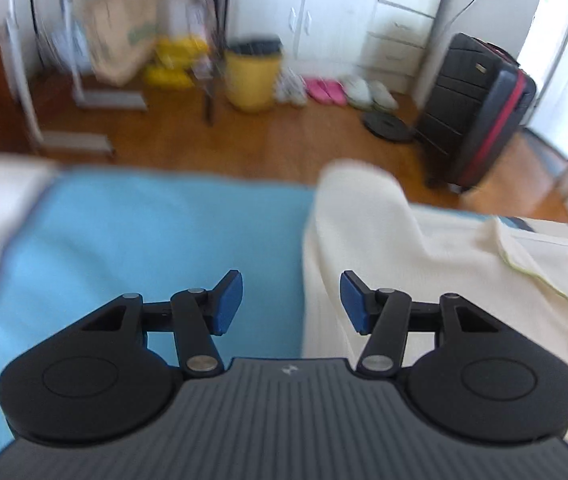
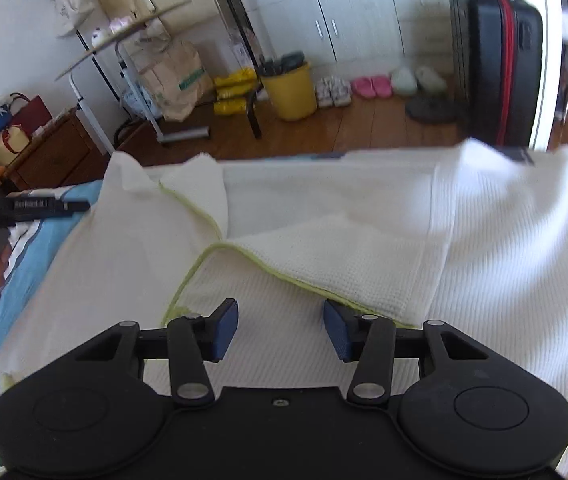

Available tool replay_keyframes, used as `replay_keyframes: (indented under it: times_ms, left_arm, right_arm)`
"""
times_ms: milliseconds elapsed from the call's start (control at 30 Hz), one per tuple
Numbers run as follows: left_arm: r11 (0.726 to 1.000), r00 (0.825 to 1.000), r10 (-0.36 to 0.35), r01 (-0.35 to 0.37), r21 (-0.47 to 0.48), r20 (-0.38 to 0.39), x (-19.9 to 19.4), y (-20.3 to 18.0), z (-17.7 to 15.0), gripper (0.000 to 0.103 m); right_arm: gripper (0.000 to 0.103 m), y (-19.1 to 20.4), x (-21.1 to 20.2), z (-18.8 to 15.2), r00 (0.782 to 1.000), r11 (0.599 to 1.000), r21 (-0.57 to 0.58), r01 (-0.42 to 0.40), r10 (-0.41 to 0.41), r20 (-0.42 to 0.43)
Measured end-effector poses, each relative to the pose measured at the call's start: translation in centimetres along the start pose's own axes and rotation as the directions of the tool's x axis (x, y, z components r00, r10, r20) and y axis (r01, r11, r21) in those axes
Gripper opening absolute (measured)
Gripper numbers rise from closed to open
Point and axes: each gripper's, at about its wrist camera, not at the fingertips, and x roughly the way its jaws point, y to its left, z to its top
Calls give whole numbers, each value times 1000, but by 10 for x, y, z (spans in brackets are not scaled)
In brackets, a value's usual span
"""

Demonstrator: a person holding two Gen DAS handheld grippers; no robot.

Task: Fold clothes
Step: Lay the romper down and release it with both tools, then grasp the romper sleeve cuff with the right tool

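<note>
A cream waffle-knit garment (image 2: 324, 248) with a pale green trim is spread over a blue sheet (image 1: 155, 240), and the step in hand is judged to be the pause between folds, since nothing is gripped by either claw. The right gripper (image 2: 280, 330) is held with its blue pads (image 2: 225, 330) spread wide, just above the cloth; a folded-over flap edged in green lies directly ahead of it and slightly to its right. The left gripper (image 1: 291, 302) is likewise spread and empty, with the garment's rounded edge ahead and to its right and bare sheet ahead and to its left. The next move is judged to call for a free edge to be pinched, probably the green-trimmed hem ahead of the right claw. The left view is smeared by motion, so the pale mass at its far left is perhaps more cloth, though this cannot be settled. The garment's near and right parts are cut off by both frames.
</note>
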Motion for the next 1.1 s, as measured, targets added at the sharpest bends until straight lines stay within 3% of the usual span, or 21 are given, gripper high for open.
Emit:
replay_keyframes:
  times_ms: [67,133,200,267,333,400,500,533,600,667,733,767,800,833,900,967,1100]
  left_arm:
    - [999,1000,-6,6,54,-11,8,-4,-3,54]
    - [982,1000,24,-23,189,-3,15,-22,-3,55]
    - [969,996,90,-93,231,27,28,-36,3,55]
    - [955,986,156,-168,246,66,40,-51,10,55]
    - [931,963,250,-268,248,101,51,-71,18,53]
    - [878,916,368,-400,262,161,63,-91,28,47]
    - [774,803,502,-583,247,321,52,-112,38,45]
    - [761,777,518,-610,220,358,44,-113,42,45]
    - [757,764,505,-616,217,402,18,-115,48,49]
    - [775,789,479,-586,237,384,-5,-111,45,50]
    - [822,841,440,-518,235,313,-30,-105,29,50]
    - [857,879,405,-461,230,253,-43,-101,19,50]
    - [883,906,376,-414,224,194,-55,-98,5,50]
    - [898,923,356,-381,221,143,-66,-98,-13,50]
    - [916,943,327,-331,224,59,-83,-97,-44,50]
    - [923,947,320,-306,233,-22,-98,-100,-79,50]
    - [919,958,287,-274,283,-5,-136,-133,-142,53]
  right_arm:
    - [52,-7,3,0,998,1000,8,-14,13,63]
    - [45,-13,4,-6,988,1000,0,0,0,157]
    - [37,-17,3,-8,974,1000,2,13,-13,226]
    - [36,-22,-3,-5,959,1000,31,-4,-5,284]
    - [35,-27,-12,-3,936,998,62,-19,-4,352]
    - [35,-27,-17,-2,919,998,57,10,-32,392]
    - [36,-25,-17,1,920,998,41,52,-64,387]
    - [36,-25,-17,2,923,998,38,47,-58,379]
    - [36,-26,-16,5,935,999,35,33,-43,351]
    - [38,-29,-12,8,958,998,64,17,-35,285]
    - [47,-33,-4,11,982,991,131,-41,16,190]
    - [51,-34,-2,10,980,983,152,-102,73,185]
    - [66,-35,0,8,975,971,173,-163,131,181]
    - [71,-38,1,6,966,956,195,-217,181,187]
    - [71,-45,-2,5,959,927,273,-257,209,191]
    - [71,-42,-14,5,966,936,277,-218,166,200]
    - [71,-23,-58,17,982,969,239,-60,14,191]
